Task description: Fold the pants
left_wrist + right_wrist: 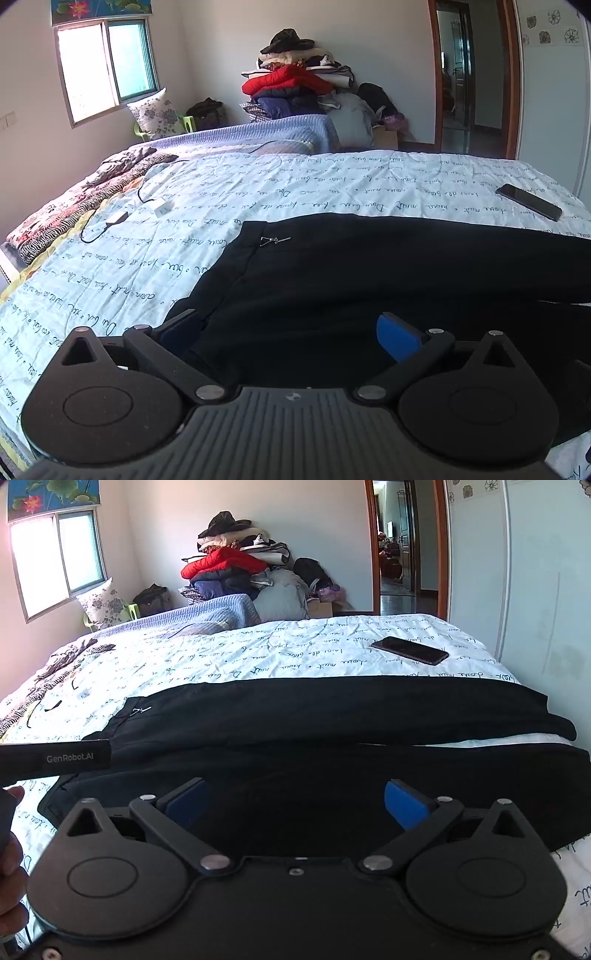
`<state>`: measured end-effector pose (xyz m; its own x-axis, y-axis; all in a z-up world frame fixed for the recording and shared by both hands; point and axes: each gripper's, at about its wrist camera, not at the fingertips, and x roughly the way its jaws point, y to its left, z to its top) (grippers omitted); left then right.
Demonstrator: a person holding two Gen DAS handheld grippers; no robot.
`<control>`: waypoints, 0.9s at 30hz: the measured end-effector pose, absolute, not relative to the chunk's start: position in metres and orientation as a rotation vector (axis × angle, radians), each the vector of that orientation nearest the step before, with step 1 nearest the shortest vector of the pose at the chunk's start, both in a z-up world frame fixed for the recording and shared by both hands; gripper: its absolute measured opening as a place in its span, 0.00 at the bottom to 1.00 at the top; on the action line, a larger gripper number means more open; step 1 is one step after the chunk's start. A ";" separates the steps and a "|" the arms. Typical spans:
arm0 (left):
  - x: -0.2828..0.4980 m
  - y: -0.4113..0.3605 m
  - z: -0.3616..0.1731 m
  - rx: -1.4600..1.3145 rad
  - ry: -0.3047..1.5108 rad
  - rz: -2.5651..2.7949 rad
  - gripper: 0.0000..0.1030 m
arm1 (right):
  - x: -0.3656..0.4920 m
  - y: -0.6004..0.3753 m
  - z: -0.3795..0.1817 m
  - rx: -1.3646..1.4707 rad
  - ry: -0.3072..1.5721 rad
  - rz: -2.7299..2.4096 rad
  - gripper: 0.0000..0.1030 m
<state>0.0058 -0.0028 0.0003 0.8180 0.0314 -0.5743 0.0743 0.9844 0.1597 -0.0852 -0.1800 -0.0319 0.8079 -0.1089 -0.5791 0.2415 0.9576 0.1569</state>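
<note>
Black pants (369, 273) lie flat on the bed, waistband at the left with a small metal clip (273, 240), legs running right. In the right wrist view the pants (332, 716) show two legs side by side with a strip of sheet between them. My left gripper (291, 332) is open, low over the waist end, with nothing between its fingers. My right gripper (295, 805) is open over the near leg and holds nothing. The left gripper's body (55, 757) shows at the left edge of the right wrist view.
The bed has a white sheet with script print (295, 184). A black phone (528, 201) lies beyond the pants at the right. Chargers and cables (122, 218) lie at the left. A blue blanket (258, 136) and a clothes pile (295, 81) stand behind. A wardrobe (535, 590) is at the right.
</note>
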 end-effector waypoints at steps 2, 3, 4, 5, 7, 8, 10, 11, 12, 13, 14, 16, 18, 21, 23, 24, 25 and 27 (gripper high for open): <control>0.005 -0.004 0.000 0.179 0.611 -0.026 1.00 | -0.085 -0.180 -0.032 0.230 0.603 -0.189 1.00; 0.005 -0.004 0.001 0.180 0.608 -0.026 1.00 | -0.086 -0.179 -0.032 0.229 0.602 -0.187 1.00; 0.004 -0.005 0.001 0.181 0.605 -0.025 1.00 | -0.086 -0.179 -0.032 0.229 0.602 -0.186 1.00; 0.004 -0.005 0.001 0.183 0.602 -0.025 1.00 | -0.086 -0.179 -0.032 0.229 0.603 -0.184 1.00; 0.004 -0.005 0.002 0.182 0.599 -0.025 1.00 | -0.086 -0.179 -0.032 0.228 0.603 -0.182 1.00; 0.004 -0.005 0.003 0.182 0.598 -0.027 1.00 | -0.087 -0.179 -0.032 0.228 0.602 -0.180 1.00; 0.004 -0.005 0.003 0.182 0.597 -0.026 1.00 | -0.087 -0.178 -0.032 0.226 0.603 -0.177 1.00; 0.004 -0.005 0.003 0.183 0.597 -0.024 1.00 | -0.086 -0.178 -0.032 0.226 0.603 -0.175 1.00; 0.005 -0.005 0.003 0.184 0.597 -0.021 1.00 | -0.086 -0.178 -0.032 0.227 0.603 -0.175 1.00; 0.005 -0.005 0.004 0.184 0.597 -0.017 1.00 | -0.086 -0.179 -0.033 0.227 0.603 -0.173 1.00; 0.005 -0.005 0.004 0.185 0.597 -0.013 1.00 | -0.086 -0.179 -0.032 0.226 0.602 -0.170 1.00; 0.006 -0.003 0.003 0.182 0.599 -0.008 1.00 | -0.086 -0.178 -0.032 0.223 0.602 -0.168 1.00; 0.006 -0.002 0.004 0.180 0.600 -0.005 1.00 | -0.086 -0.178 -0.032 0.222 0.601 -0.168 1.00; 0.006 -0.001 0.004 0.181 0.597 0.000 1.00 | -0.086 -0.178 -0.032 0.221 0.601 -0.165 1.00; 0.006 -0.001 0.005 0.181 0.596 0.002 1.00 | -0.086 -0.178 -0.032 0.221 0.602 -0.163 1.00; 0.006 0.000 0.005 0.181 0.595 0.002 1.00 | -0.086 -0.179 -0.031 0.221 0.601 -0.160 1.00; 0.006 0.000 0.005 0.180 0.596 0.002 1.00 | -0.086 -0.179 -0.031 0.221 0.601 -0.157 1.00; 0.007 0.000 0.005 0.180 0.597 0.004 1.00 | -0.086 -0.179 -0.031 0.219 0.599 -0.153 1.00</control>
<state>0.0072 -0.0002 0.0048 0.8272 0.0562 -0.5590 0.0479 0.9843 0.1699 -0.0862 -0.1788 -0.0309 0.8157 -0.0790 -0.5731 0.2053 0.9657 0.1592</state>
